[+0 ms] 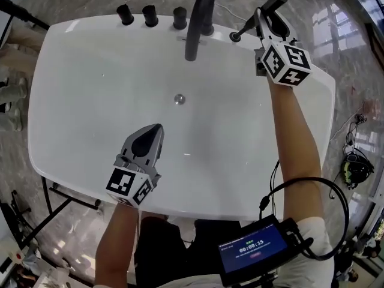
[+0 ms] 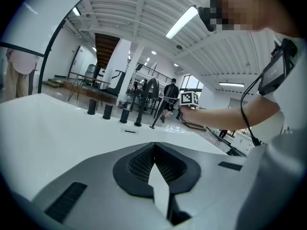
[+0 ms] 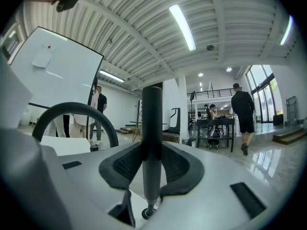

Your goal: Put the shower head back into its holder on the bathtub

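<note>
Black and slim, the shower head (image 1: 268,8) is clamped between the right gripper's (image 1: 266,24) jaws at the far right rim of the tub (image 1: 72,71). It is tilted, with its lower tip right at the small round holder (image 1: 235,36). The right gripper view shows the jaws pressed on the handle partway along, the tip meeting the holder's ring below. Whether it is seated or only touching the mouth I cannot tell.

To finish well, I judge the handle should first be lined up with the holder's bore, then slid down along its own axis and not pushed sideways — a skewed entry could jam or scrape the rim. Let go only once the head stands by itself. The spout (image 1: 201,17) is near, so keep the top end clear of it. The left gripper (image 1: 150,138), jaws shut on nothing, hovers over the basin — it has no part here.
</note>
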`<state>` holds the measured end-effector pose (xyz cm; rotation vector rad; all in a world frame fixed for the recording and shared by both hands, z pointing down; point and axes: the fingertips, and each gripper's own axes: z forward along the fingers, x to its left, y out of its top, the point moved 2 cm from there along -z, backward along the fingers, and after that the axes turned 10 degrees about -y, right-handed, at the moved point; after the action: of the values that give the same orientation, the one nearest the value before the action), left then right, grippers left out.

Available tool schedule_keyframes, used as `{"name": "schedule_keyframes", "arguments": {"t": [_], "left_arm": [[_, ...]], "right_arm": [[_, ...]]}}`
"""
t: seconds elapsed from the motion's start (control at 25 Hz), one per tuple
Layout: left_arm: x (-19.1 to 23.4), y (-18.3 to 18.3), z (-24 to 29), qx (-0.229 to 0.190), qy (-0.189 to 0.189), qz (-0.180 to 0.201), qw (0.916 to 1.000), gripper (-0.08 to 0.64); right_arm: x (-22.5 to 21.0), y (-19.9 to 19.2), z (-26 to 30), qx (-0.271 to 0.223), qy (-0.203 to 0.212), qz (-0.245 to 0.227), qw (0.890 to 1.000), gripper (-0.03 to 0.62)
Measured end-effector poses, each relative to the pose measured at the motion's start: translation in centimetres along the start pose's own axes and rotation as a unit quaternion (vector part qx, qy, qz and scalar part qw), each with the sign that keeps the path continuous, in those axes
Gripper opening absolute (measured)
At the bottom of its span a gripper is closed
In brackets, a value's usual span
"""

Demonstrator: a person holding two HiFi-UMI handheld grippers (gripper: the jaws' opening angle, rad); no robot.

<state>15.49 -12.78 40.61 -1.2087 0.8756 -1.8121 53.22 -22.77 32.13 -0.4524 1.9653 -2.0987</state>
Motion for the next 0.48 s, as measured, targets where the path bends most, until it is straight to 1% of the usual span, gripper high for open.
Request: {"name": "schedule_keyframes", "arguments": {"t": [0.24,0.36,0.48], "left_arm": [[0.6,-1.3,0.2,0.008,0.010,-0.006,0.9999,0.017],[0.7,-1.6,0.2,0.007,0.009,-0.006,0.9999,0.017],[0.9,-1.9,-0.1,0.008,0.012,-0.008,0.9999,0.017]], "right_arm": [[-0.6,-5.0,1.9,0.041,0.003,0.029,0.999,0.129],[-0.2,-6.6,2.6,0.055,0.010,0.015,0.998,0.128],[0.5,-7.1,2.9,0.060,0.018,-0.005,0.998,0.129]]}}
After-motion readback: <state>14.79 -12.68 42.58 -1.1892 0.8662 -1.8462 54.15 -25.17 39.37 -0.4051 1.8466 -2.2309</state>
